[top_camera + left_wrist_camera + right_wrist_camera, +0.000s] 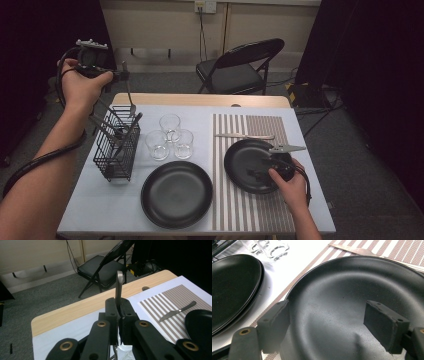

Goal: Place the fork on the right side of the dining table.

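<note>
L gripper (119, 315): black jaws, brass rivets (thick cable) | R gripper (337, 325): black pads | arms bare

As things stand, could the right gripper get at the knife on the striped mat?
Probably yes. The right gripper hangs open and empty over the black plate, and the knife lies just beyond that plate's far rim on the striped mat, with nothing standing between.

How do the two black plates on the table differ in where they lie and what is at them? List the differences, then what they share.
The right black plate lies on the striped placemat; the left black plate lies on the plain white cloth. The right gripper rests open over the right black plate, while nothing touches the left black plate. The left black plate sits nearer the table's front edge. Both are round, matt black and hold no food.
</note>
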`<state>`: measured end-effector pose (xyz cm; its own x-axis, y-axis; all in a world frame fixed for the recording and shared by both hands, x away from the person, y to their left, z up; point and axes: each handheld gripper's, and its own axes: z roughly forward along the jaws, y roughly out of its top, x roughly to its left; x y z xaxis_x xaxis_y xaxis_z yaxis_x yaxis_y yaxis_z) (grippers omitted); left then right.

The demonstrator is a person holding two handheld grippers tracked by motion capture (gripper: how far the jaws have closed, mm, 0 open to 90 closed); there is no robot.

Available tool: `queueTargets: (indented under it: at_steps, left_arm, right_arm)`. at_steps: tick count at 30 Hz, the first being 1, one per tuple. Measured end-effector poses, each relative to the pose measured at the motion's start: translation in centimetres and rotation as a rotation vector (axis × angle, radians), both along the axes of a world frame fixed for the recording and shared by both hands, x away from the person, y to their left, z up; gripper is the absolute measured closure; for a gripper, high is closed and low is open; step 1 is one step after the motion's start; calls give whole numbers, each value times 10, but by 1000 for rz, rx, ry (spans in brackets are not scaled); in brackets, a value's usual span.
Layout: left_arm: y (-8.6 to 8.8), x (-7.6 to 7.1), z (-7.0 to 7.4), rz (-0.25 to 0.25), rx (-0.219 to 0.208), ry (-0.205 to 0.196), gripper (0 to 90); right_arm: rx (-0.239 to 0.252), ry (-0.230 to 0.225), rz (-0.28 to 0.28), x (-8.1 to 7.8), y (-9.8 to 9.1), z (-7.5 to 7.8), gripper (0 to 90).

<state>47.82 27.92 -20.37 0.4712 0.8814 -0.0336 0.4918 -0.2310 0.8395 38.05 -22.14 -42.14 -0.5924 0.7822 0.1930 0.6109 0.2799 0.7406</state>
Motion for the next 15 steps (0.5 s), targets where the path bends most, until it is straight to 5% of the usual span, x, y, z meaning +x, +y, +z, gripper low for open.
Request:
queueTargets:
  at_steps: [15]
  left_arm:
    - [-24,-2,6,-54,-20,-6,869]
  right_arm:
    - [0,-4,3,-1,1,1,204]
